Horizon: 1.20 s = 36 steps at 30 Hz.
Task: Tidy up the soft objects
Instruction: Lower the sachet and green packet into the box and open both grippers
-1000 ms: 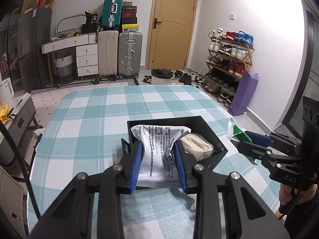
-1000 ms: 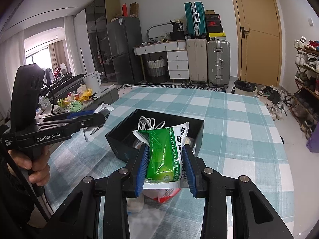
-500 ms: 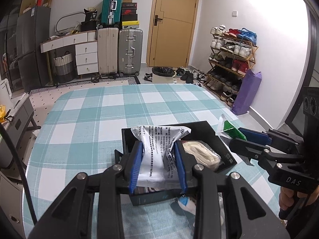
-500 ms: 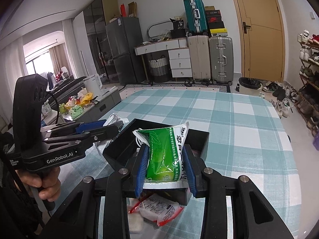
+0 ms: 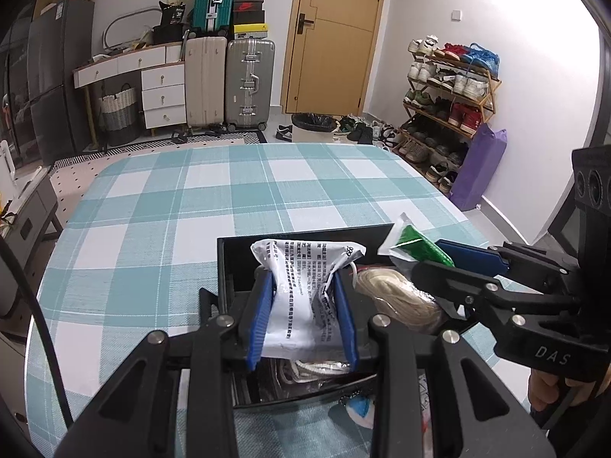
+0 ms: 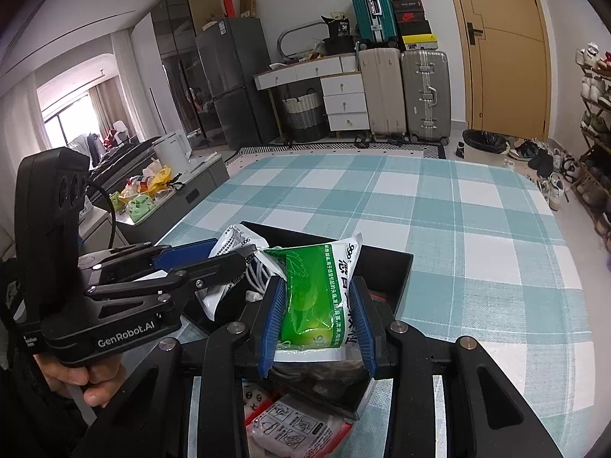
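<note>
My left gripper is shut on a white printed packet and holds it over the black box on the checked table. My right gripper is shut on a green and white packet, also over the black box. The right gripper comes in from the right in the left wrist view; the left gripper shows at the left in the right wrist view. A beige rope bundle and white cable lie inside the box.
A red and white packet lies on the table in front of the box. A blue and white item lies near the box's front edge. The teal checked tablecloth stretches beyond the box. Suitcases, drawers and a shoe rack stand behind.
Both grippers have moved forward with their packets, from in front of the box to over its inside. The box now sits nearer and lower in both views.
</note>
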### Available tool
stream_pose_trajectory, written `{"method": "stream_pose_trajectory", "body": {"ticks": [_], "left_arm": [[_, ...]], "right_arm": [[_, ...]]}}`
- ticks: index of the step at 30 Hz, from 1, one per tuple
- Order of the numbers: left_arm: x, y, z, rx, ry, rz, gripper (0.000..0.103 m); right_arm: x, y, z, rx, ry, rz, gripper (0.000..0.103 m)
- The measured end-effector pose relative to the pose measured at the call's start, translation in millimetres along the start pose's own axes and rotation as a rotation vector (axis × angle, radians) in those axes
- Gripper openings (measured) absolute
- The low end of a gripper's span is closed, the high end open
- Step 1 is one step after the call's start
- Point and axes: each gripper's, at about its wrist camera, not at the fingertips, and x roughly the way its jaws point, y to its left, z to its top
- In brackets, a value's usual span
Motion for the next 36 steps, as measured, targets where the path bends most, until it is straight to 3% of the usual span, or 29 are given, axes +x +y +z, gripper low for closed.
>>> {"method": "stream_pose_trajectory", "body": {"ticks": [7,20,25,31,32,34,36], "left_arm": [[12,-3,-4,0.013,0.031,0.002,0.031],[20,-6,-12,0.067,0.062,0.056,0.032],[18,-6,-13,0.078,0.069,0.06,0.033],[14,-2,-12,0.05,0.076,0.029,0.038],[12,-2,-12,0.049,0.078,0.026,0.041],[8,-1,-14,0.044,0.076,0.012,0.05],[2,-2,-16,0.039,0.073,-0.015,0.056]], "right_arm": [[17,-1,0,-0.009,0.027,-0.006,0.035],[37,0,0,-0.083,0.07,-0.113,0.035],[39,-2,-1,-0.093,0.076,-0.118,0.037],[28,2,1,-0.103,0.049,-0.136,0.059],[22,1,1,-0.098,0.03,-0.137,0.062],[11,0,-1,-0.092,0.004,-0.144,0.081],[0,-1,-2,-0.093,-0.012,-0.156,0.085]]}}
